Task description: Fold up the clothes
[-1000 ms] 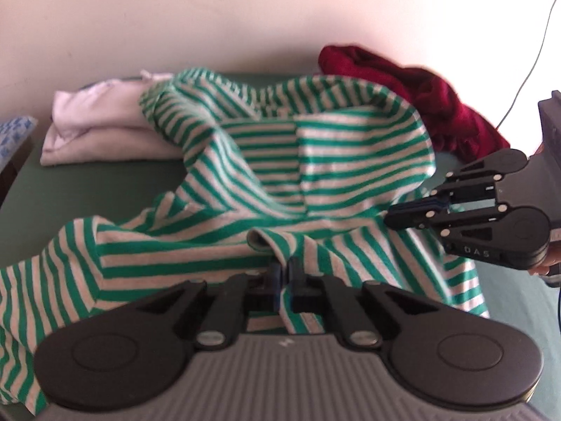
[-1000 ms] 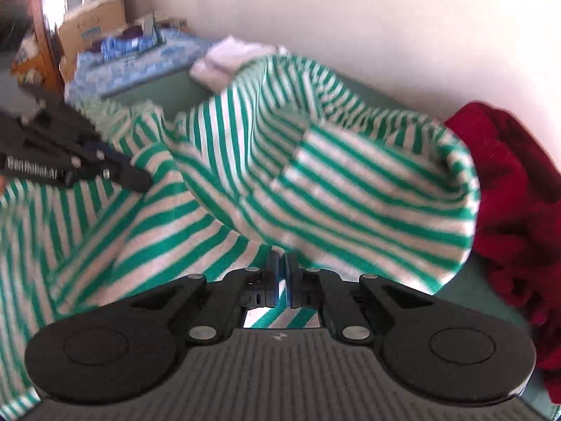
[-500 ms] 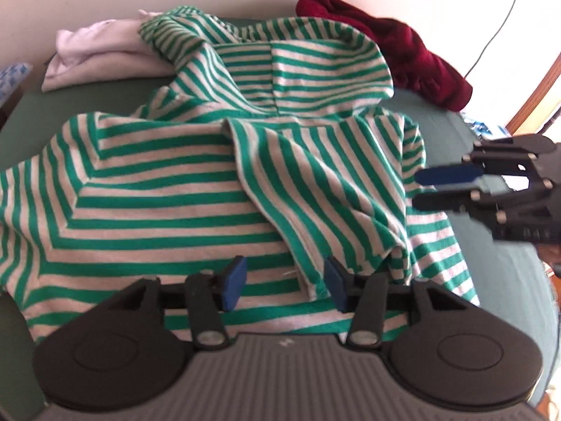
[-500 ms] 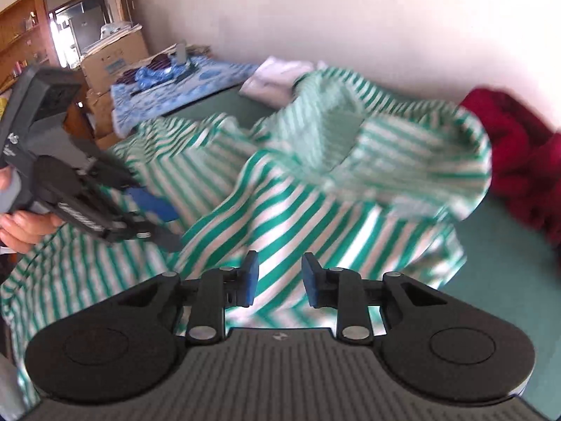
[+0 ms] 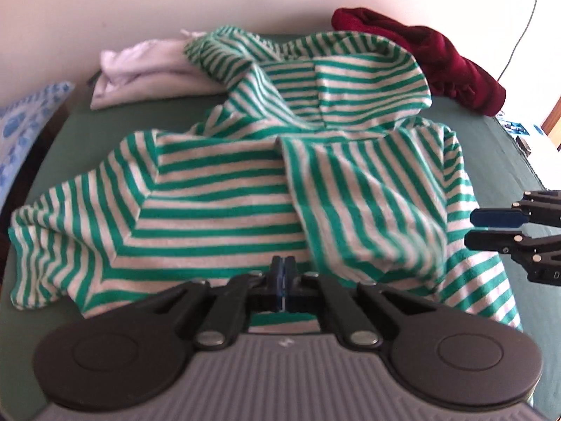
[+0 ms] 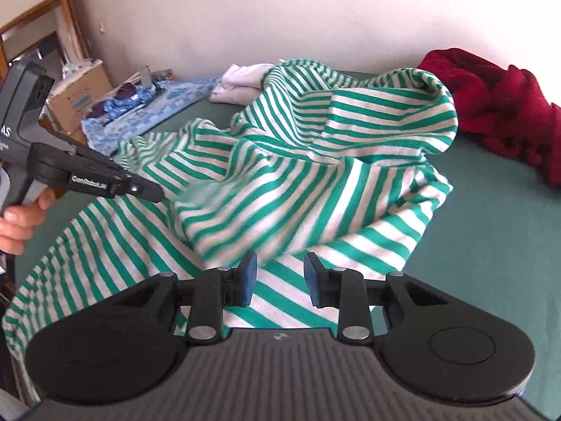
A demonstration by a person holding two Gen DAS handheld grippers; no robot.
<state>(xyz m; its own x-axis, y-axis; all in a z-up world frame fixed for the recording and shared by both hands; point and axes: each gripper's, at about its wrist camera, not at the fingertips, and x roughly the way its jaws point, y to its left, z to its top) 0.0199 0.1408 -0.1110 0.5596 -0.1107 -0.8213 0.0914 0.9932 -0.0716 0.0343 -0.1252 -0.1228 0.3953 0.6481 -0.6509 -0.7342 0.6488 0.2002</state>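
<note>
Hoodie (image 6: 315, 182) lies just ahead of both grippers: left gripper (image 5: 282, 277) pinched together empty, right gripper (image 6: 280, 280) opening, nothing clamped.

Left gripper (image 5: 282, 273) jaws together, right gripper (image 6: 280, 277) jaws opening, empty.

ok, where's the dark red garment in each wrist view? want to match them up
Left wrist: dark red garment at upper right, against the wall, behind the striped hoodie's hood.
Right wrist: dark red garment at the right edge, mid-height, on the green surface beside the hood.
Shared landmark: the white folded cloth behind the hoodie, by the wall.
</note>
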